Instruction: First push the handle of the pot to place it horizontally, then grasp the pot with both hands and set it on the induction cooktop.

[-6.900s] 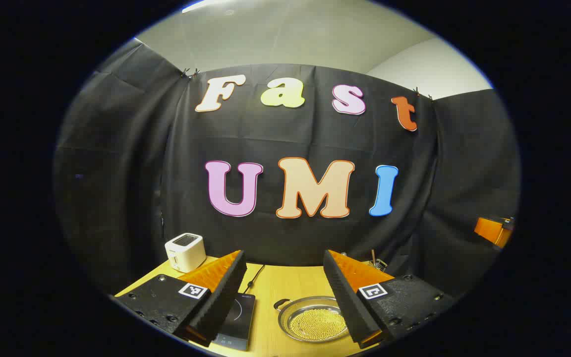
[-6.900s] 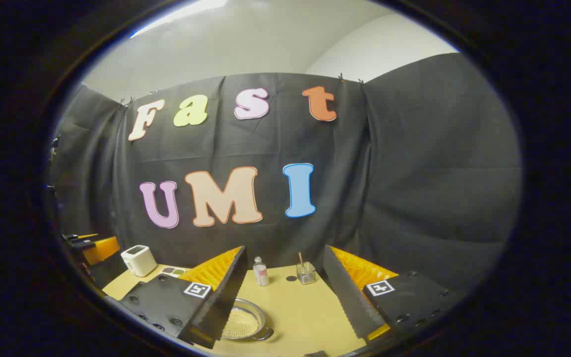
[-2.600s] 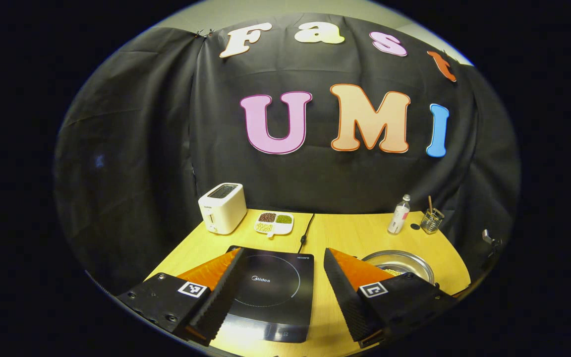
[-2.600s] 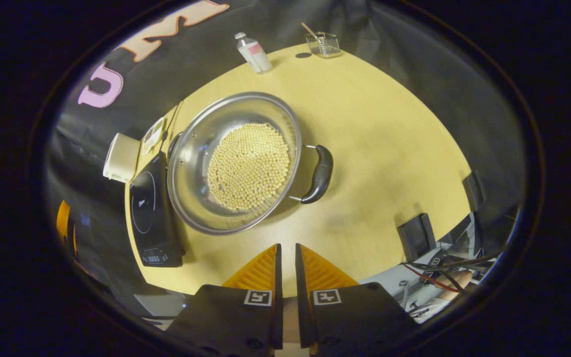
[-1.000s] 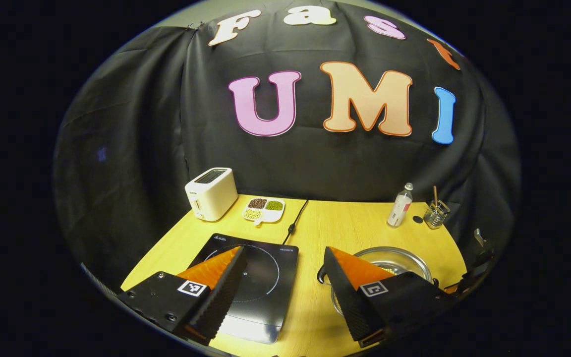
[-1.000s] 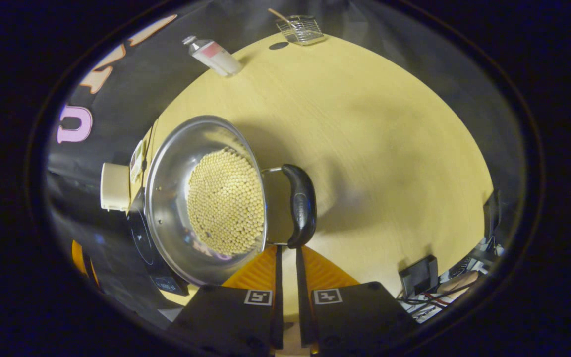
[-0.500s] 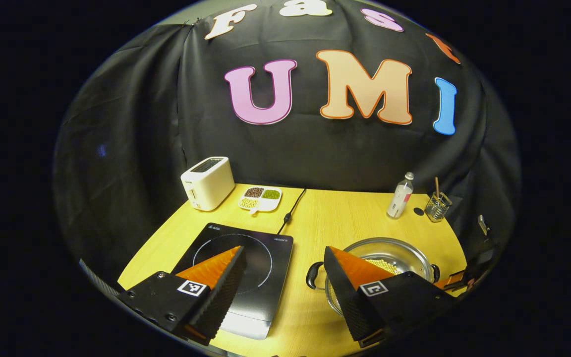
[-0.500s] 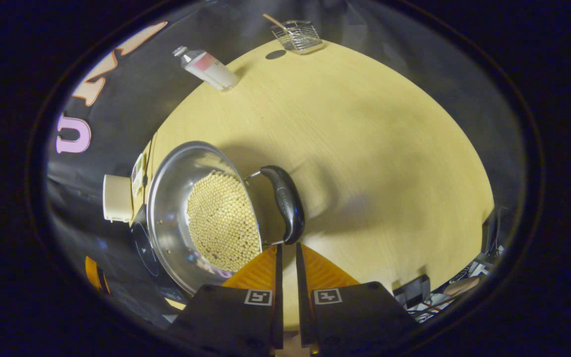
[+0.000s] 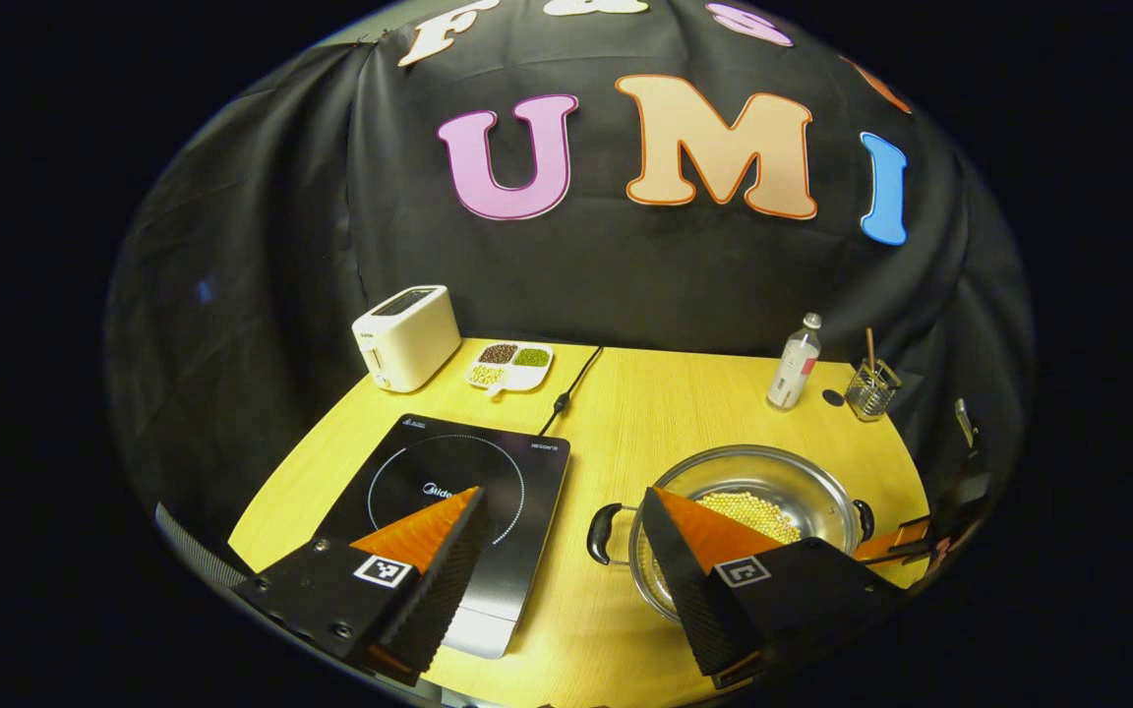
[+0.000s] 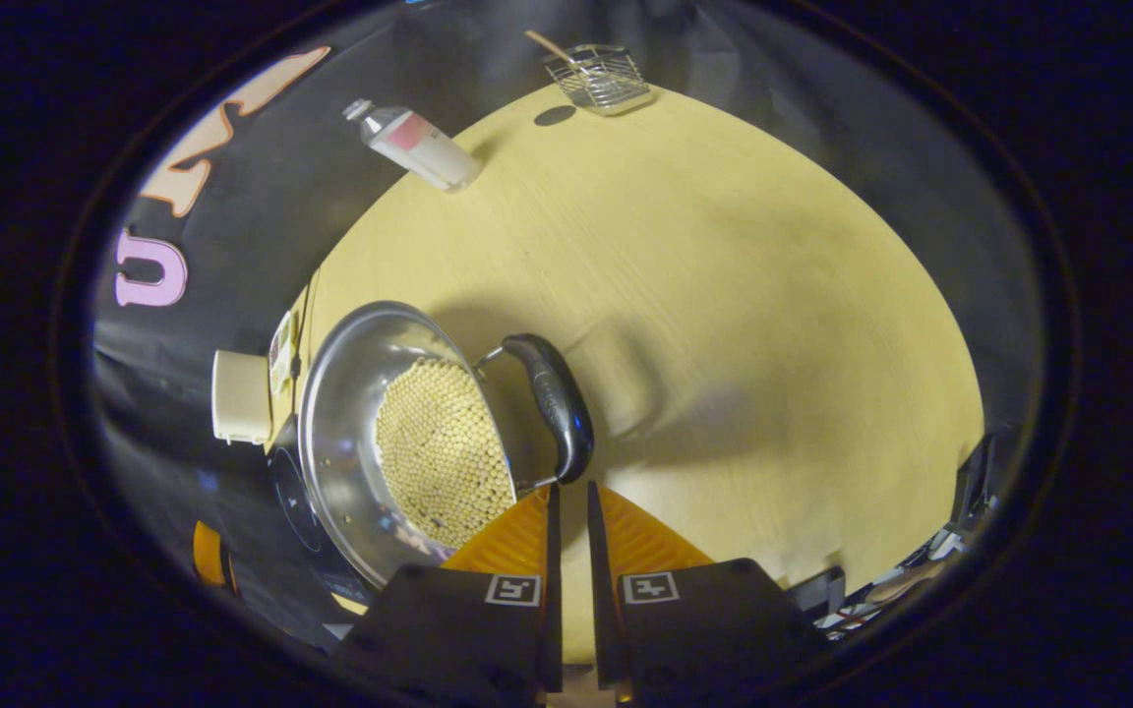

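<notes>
On the yellow table (image 9: pixel 685 403) the pot (image 10: pixel 399 433) sits just right of the cooktop (image 9: pixel 458 492), its near handle (image 10: pixel 552 403) lying crosswise just ahead of the right gripper (image 10: pixel 566 501), fingers nearly together and empty, while the left gripper (image 9: pixel 557 536) hangs wide apart above.

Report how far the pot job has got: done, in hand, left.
Done: nothing finished. The pot sits on the table, beside the induction cooktop, not on it.
In hand: the right gripper, nearly shut, has its tips at the end of the pot's near handle, pushing it round.
Left: grasping both handles and lifting the pot onto the cooktop. The left gripper hangs open, holding nothing.
</notes>
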The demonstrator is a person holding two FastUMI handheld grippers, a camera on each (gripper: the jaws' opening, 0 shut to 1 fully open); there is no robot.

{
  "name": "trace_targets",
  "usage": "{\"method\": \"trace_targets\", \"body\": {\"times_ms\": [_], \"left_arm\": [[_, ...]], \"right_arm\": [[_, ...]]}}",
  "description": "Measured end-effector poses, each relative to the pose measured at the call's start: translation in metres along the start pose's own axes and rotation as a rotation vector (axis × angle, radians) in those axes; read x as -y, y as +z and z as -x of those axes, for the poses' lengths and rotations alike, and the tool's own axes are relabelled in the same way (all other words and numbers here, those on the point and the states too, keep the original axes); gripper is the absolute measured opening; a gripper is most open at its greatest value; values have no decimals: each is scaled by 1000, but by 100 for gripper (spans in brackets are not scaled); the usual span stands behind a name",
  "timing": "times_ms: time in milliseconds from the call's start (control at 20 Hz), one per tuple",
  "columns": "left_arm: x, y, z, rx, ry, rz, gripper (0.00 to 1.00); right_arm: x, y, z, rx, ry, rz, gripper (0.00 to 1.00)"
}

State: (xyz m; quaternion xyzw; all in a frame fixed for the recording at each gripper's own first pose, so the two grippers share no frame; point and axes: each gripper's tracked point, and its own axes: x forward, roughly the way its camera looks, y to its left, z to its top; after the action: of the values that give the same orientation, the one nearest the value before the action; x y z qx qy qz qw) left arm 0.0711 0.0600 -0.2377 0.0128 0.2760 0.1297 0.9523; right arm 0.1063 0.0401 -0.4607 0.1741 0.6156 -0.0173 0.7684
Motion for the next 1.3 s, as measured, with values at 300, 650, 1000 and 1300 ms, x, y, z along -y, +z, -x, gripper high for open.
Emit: {"method": "trace_targets", "body": {"times_ms": [300, 650, 1000, 1300], "left_arm": [[0, -8, 0, -25, 13, 1, 95], [3, -14, -2, -41, 1, 3, 96], [12, -28, -9, -93, -31, 14, 95], [23, -36, -21, -133, -62, -8, 96]], "right_arm": [[0, 6, -1, 7, 2, 19, 16], [4, 5, 7, 27, 1, 19, 16], [25, 9, 16, 47, -14, 21, 31], [21, 25, 23, 81, 34, 63, 100]]}}
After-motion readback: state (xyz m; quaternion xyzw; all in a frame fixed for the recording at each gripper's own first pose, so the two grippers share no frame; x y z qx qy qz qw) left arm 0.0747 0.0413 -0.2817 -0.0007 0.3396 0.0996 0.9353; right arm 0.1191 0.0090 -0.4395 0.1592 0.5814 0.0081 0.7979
